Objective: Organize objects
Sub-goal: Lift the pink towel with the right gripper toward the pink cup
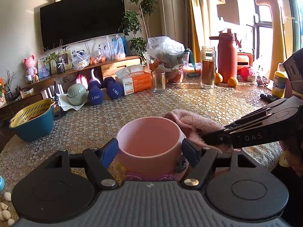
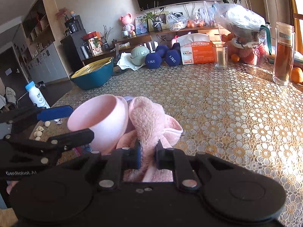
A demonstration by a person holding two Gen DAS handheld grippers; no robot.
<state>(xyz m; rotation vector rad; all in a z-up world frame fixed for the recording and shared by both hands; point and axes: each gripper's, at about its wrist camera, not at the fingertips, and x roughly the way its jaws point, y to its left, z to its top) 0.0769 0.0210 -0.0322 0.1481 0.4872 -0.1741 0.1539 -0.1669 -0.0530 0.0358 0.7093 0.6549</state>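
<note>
Pink cup (image 1: 149, 141) sits near the front edge of the tabletop (image 1: 217, 102), between the spread jaws of the left gripper (image 1: 149, 154); blue pads (image 1: 108, 152) flank its wall, but contact is hard to judge, so can't tell if it's gripped. Cup base hidden behind the gripper body; something purple/pink beneath it, cut off. Right gripper (image 2: 148, 158) jaws clenched on a fluffy pink towel (image 2: 151, 121), bunched up and pressed against the cup's side; the towel's lower part is hidden by the gripper.

Towards the back edge: two navy dumbbells (image 1: 103, 92) marked 1.5KG, orange-and-white tissue box (image 1: 135, 81), empty clear glass (image 1: 158, 81), tall glass bottle (image 1: 207, 68) w/ brown liquid, red flask (image 1: 227, 54), oranges. Left edge: teal bowl w/ yellow perforated strainer (image 1: 32, 121). Tabletop covered in lacy, circle-patterned plastic. Small whitish lumps (image 2: 39, 131) at the front-left corner, too small to identify.
</note>
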